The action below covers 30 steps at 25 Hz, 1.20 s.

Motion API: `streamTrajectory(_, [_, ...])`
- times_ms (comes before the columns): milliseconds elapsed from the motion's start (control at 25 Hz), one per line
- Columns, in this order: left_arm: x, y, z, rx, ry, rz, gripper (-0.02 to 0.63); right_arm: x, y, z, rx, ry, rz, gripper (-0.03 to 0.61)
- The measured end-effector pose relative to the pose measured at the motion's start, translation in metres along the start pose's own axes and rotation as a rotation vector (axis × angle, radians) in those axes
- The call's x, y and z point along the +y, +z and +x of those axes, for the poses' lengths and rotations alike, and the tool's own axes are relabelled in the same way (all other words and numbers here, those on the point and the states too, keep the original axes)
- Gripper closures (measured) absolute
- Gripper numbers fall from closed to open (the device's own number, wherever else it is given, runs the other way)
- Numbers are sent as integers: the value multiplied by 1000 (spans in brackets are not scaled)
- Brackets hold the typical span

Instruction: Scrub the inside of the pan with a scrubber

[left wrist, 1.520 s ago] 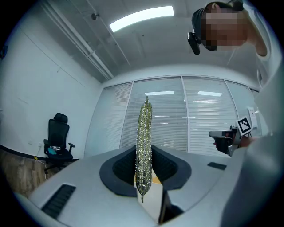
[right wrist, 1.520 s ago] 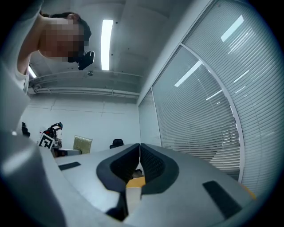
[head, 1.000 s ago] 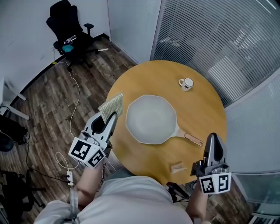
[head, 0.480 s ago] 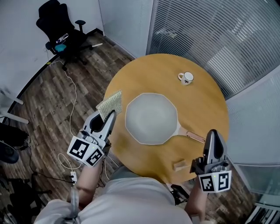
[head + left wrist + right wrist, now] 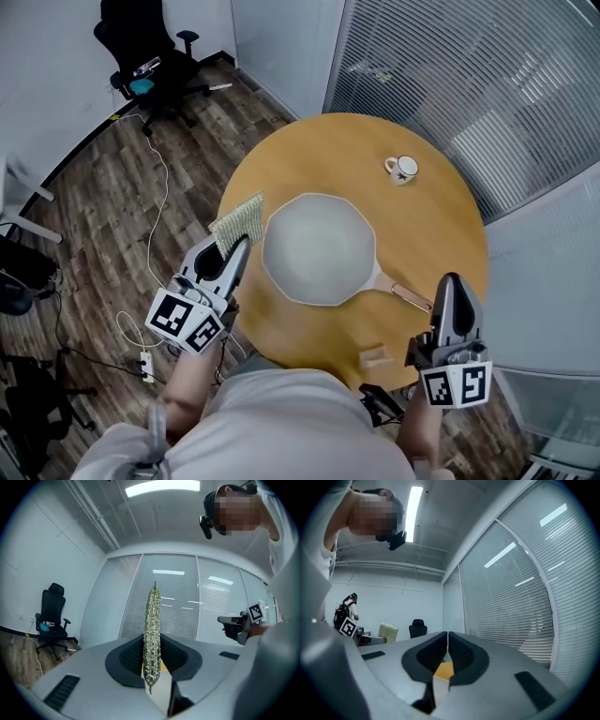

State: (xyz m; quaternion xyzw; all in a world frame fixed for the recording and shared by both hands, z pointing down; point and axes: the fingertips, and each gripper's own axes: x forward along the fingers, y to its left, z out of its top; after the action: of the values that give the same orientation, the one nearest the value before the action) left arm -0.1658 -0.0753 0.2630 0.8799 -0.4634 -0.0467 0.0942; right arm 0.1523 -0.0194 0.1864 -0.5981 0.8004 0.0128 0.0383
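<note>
- Looking down in the head view, the pan (image 5: 317, 246) sits mid-frame on the round table (image 5: 328, 150), its handle (image 5: 405, 293) running toward the lower right. A mug (image 5: 401, 169) stands well apart at the upper right, and a small wooden block (image 5: 378, 357) lies near the bottom edge.
- At centre left, the left gripper (image 5: 241, 244) pinches the scrubber (image 5: 236, 223), which sits just beside the pan's rim and not yet inside it.
- At lower right, the right gripper (image 5: 450, 281) is near the handle's end without touching it.
- In the left gripper view, the jaws are narrow and pressed on the scrubber, which stands upright and edge-on.
- In the right gripper view, the jaws are closed together with nothing between them.
- Nothing steadies the pan, so scrubbing may well slide or spin it across the table. The thin scrubber, gripped by its lower edge, could fold or pull free under pressure.
</note>
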Motion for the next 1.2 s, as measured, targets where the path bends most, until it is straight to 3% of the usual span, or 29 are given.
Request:
streamTrajectory(240, [-17,10,8,-21,-17,17,531,-7,-1,-3,7,23,13,557])
streamTrajectory(720, [-26,-11,26,-11,-25,15,531,-25,-53,-5,165,82,16,557])
streamTrajectory(1200, [-24,-30,42,24,-32,25,531,-68,-154,2,396,96,-61,555])
